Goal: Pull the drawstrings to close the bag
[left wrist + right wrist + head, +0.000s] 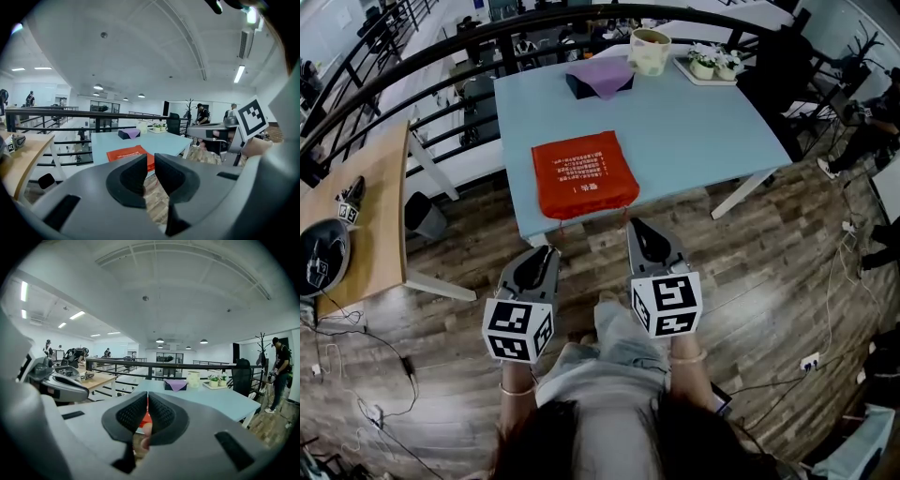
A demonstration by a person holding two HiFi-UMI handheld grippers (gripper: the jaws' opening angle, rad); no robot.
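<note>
Near the bench's (703,141) front edge, the left tongs (549,251) stood slightly spread, holding nothing; the right tongs (634,225) were pressed together, just short of the red bag (584,173) lying flat there.

A pale blue table (694,131) stands on a wood-plank floor (769,281). Reading the tabletop as a clock face from the head view, a flat red bag (583,173) lies at 7 o'clock, at the near edge. A dark box (579,86) draped with a purple cloth (602,73) sits at 11, a cream mug (650,51) at 12, and a white tray (701,79) of small potted plants (712,60) at 1.
</note>
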